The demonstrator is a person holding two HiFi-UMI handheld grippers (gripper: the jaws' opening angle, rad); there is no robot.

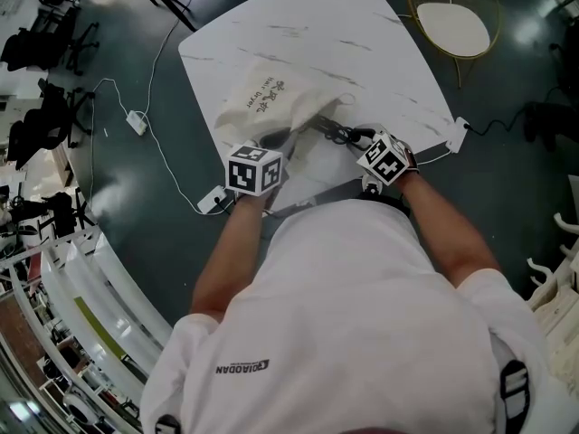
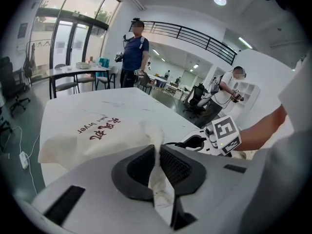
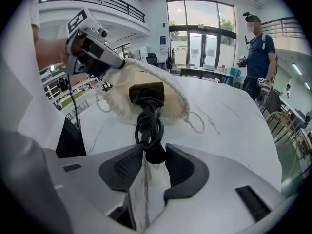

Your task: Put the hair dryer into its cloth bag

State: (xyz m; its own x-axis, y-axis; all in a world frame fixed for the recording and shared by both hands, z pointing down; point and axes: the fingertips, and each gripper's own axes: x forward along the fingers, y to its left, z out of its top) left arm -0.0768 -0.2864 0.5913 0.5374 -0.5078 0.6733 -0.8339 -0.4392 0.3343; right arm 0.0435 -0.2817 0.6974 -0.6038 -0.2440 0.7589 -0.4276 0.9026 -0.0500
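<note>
Head view: a white marbled table on a dark floor, with the cloth bag lying on it.
Left gripper view: the left gripper has its jaws nearly together, pinching the bag's rim. A bright office lies beyond.
Right gripper view: the right gripper clamps the cord of the hair dryer, which sits in the bag's mouth.

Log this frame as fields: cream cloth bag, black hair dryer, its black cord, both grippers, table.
surface: white marbled tabletop
bag: cream cloth drawstring bag with red print, lying on the tabletop, mouth lifted open
dryer: black hair dryer, at the bag's mouth, end showing
cord: coiled black power cord, outside the bag
left gripper: shut on the bag's rim cloth
right gripper: shut on the cord's plug end
</note>
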